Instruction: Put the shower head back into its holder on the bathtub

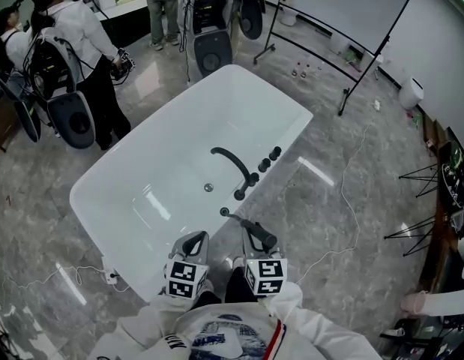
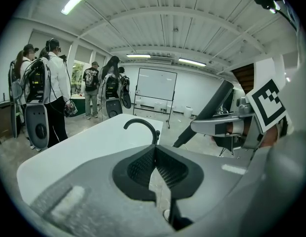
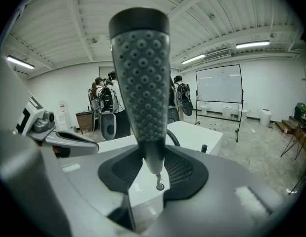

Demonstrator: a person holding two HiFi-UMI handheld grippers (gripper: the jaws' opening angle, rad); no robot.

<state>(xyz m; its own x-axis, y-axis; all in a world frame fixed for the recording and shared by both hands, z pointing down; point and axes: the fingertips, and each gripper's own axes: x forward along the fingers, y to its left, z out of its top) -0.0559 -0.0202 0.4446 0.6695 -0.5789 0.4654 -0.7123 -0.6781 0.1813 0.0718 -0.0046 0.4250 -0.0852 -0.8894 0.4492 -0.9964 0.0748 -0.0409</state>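
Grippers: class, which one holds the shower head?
The right gripper: its jaws clamp the neck of the shower head. The left gripper has its jaws shut together on nothing.

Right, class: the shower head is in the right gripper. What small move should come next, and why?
Probably lower the right gripper slightly forward, steering the narrow end of the shower head at the small dark holder on the bathtub rim. The jaws are clamped on the shower head, and its tip points toward that holder.

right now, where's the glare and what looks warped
Head view: bright glare streaks on the glossy white bathtub and grey marble floor. Left gripper view: fisheye bending, black corners. Right gripper view: same warp, dark studded shower head looms large.
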